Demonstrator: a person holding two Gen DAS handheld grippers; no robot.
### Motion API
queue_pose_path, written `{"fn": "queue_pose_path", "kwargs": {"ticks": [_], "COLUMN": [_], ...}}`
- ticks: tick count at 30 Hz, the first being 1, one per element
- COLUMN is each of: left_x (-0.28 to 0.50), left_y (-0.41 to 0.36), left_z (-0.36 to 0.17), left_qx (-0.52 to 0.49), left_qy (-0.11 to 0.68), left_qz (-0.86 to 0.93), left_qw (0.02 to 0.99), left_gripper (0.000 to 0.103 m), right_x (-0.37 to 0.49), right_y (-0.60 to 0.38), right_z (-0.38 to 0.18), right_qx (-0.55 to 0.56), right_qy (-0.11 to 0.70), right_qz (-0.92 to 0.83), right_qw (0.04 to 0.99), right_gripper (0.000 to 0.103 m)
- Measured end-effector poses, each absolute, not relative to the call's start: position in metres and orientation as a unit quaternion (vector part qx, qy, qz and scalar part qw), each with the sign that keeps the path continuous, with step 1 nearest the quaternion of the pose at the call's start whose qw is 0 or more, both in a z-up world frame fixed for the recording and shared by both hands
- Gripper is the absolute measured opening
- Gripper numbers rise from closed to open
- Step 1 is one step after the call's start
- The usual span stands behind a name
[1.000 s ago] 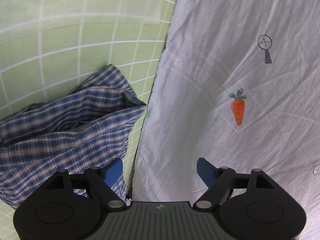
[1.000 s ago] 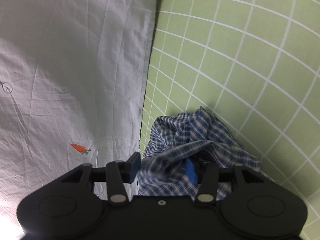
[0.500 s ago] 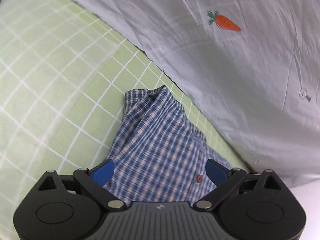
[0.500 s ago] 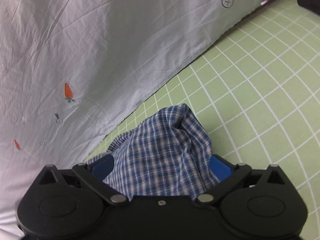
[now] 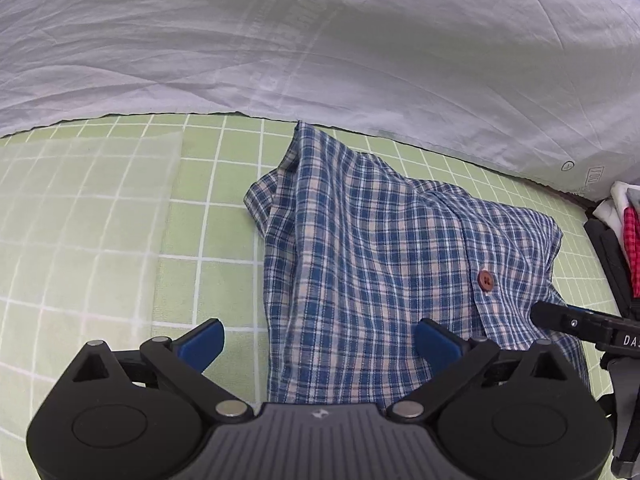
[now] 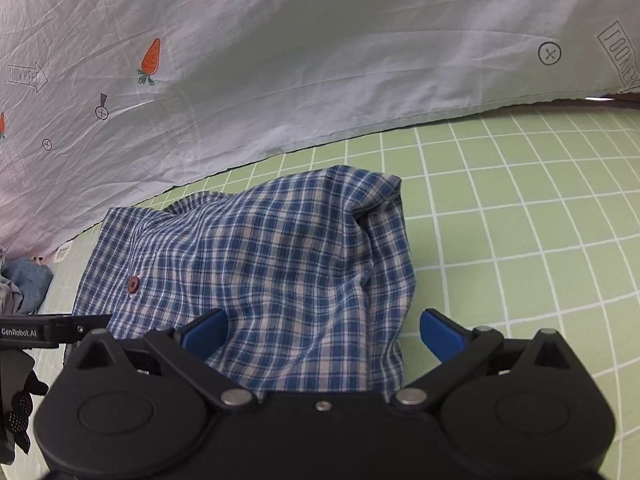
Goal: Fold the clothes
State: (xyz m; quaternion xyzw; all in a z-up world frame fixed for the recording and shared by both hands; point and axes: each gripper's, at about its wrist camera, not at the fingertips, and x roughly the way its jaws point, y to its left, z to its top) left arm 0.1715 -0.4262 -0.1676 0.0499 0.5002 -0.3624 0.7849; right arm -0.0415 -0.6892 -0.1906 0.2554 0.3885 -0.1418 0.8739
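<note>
A blue-and-white checked shirt (image 5: 360,260) with a brown button lies crumpled in a loose heap on the green grid mat (image 5: 100,220). My left gripper (image 5: 320,340) hovers just over its near edge. Its jaws are opening, and the blue pads stand wide apart without pressing the cloth. In the right wrist view the same shirt (image 6: 260,260) lies under my right gripper (image 6: 323,328), which is open, its pads clear of the fabric. Each gripper's black body shows at the edge of the other's view: the right (image 5: 580,324), the left (image 6: 52,328).
A wrinkled white sheet with carrot prints (image 5: 320,40) covers the far side beyond the mat (image 6: 520,220). A pile of clothes with red checked fabric (image 5: 630,240) sits at the far right, and denim cloth (image 6: 28,284) at the left. A gloved hand (image 6: 16,408) holds the left gripper.
Both grippers rolled round and their jaws spread wide. The right gripper let go of the shirt, which now rests in a heap on the mat under both grippers.
</note>
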Motion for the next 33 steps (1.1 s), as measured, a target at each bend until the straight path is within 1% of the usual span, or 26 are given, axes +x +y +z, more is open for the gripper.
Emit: {"fn": "queue_pose_path", "kwargs": {"ticks": [3, 6, 13, 14, 15, 16, 17, 18, 19, 20, 21, 23, 25, 28, 33], "left_x": [0.177, 0.188, 0.206, 0.208, 0.209, 0.210, 0.210, 0.211, 0.211, 0.207, 0.204, 0.192, 0.175, 0.136, 0.056], "left_y": [-0.435, -0.442, -0.461, -0.462, -0.463, -0.464, -0.463, -0.461, -0.460, -0.457, -0.454, -0.444, -0.430, -0.402, -0.370], "left_z": [-0.174, -0.181, -0.183, -0.184, -0.184, -0.184, -0.185, -0.185, -0.185, -0.184, -0.182, -0.176, -0.169, -0.161, -0.158], "left_qx": [0.055, 0.038, 0.024, 0.019, 0.014, 0.008, -0.006, -0.019, -0.032, -0.041, -0.050, -0.064, -0.074, -0.088, -0.093], "left_qy": [0.500, 0.509, 0.500, 0.498, 0.496, 0.495, 0.502, 0.509, 0.515, 0.518, 0.522, 0.534, 0.544, 0.563, 0.587], "left_qz": [-0.379, -0.391, -0.431, -0.437, -0.443, -0.449, -0.451, -0.453, -0.454, -0.449, -0.445, -0.433, -0.426, -0.415, -0.415], "left_qw": [0.777, 0.766, 0.751, 0.749, 0.747, 0.744, 0.738, 0.732, 0.727, 0.727, 0.726, 0.723, 0.719, 0.709, 0.689], "left_gripper": [0.102, 0.103, 0.102, 0.098, 0.088, 0.081, 0.063, 0.050, 0.046, 0.038, 0.035, 0.032, 0.032, 0.032, 0.032], "right_x": [-0.034, -0.027, 0.008, 0.014, 0.019, 0.025, 0.031, 0.036, 0.041, 0.043, 0.043, 0.036, 0.016, -0.027, -0.120], "right_y": [-0.693, -0.697, -0.702, -0.703, -0.703, -0.702, -0.701, -0.698, -0.694, -0.689, -0.686, -0.682, -0.672, -0.648, -0.600], "right_z": [-0.203, -0.211, -0.214, -0.214, -0.214, -0.213, -0.212, -0.211, -0.210, -0.208, -0.207, -0.207, -0.204, -0.196, -0.187], "right_qx": [0.259, 0.265, 0.223, 0.219, 0.216, 0.212, 0.207, 0.201, 0.195, 0.194, 0.207, 0.258, 0.293, 0.323, 0.341], "right_qy": [0.398, 0.399, 0.404, 0.404, 0.406, 0.413, 0.421, 0.430, 0.436, 0.435, 0.431, 0.424, 0.416, 0.405, 0.400], "right_qz": [-0.124, -0.108, -0.057, -0.052, -0.047, -0.041, -0.034, -0.027, -0.015, -0.003, 0.002, 0.003, 0.002, -0.006, -0.037], "right_qw": [0.871, 0.871, 0.885, 0.886, 0.887, 0.885, 0.882, 0.880, 0.878, 0.879, 0.878, 0.868, 0.861, 0.855, 0.850], "right_gripper": [0.103, 0.103, 0.103, 0.103, 0.103, 0.103, 0.103, 0.102, 0.096, 0.080, 0.073, 0.052, 0.042, 0.039, 0.039]}}
